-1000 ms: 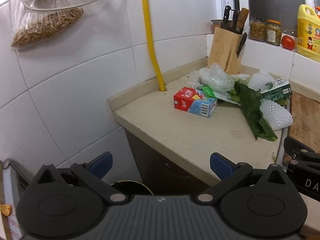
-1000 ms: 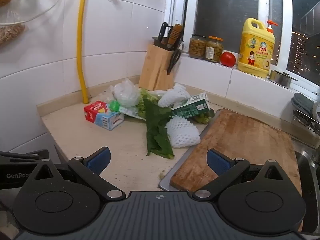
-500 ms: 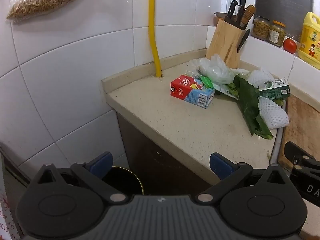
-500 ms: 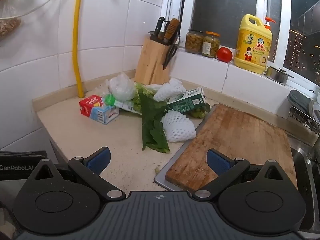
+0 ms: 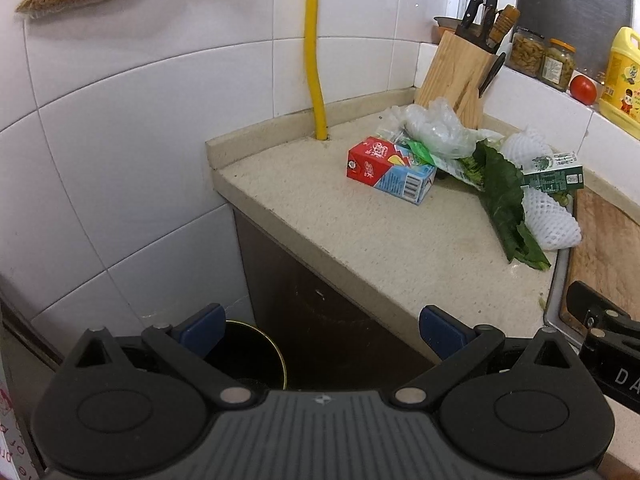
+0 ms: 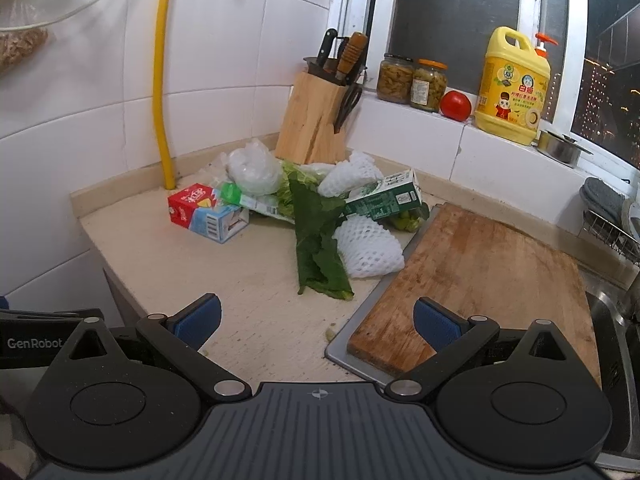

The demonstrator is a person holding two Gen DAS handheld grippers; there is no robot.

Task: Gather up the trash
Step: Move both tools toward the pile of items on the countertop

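Against the tiled corner, the trash – red milk carton (image 6: 206,214), green carton (image 6: 384,199), foam nets, leaf – lies heaped. Both the left gripper (image 5: 322,330) and right gripper (image 6: 316,318) hang spread and empty (bin (image 5: 248,354) waiting below).

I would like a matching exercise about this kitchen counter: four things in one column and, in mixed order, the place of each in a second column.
Things:
1. red and blue carton
2. tomato
3. green carton
4. wooden cutting board

Places:
A. on the windowsill, between a jar and the yellow detergent bottle
B. beside the sink, right of the trash pile
C. nearest the yellow pipe
D. lying over white foam netting

Pairs: 1-C, 2-A, 3-D, 4-B
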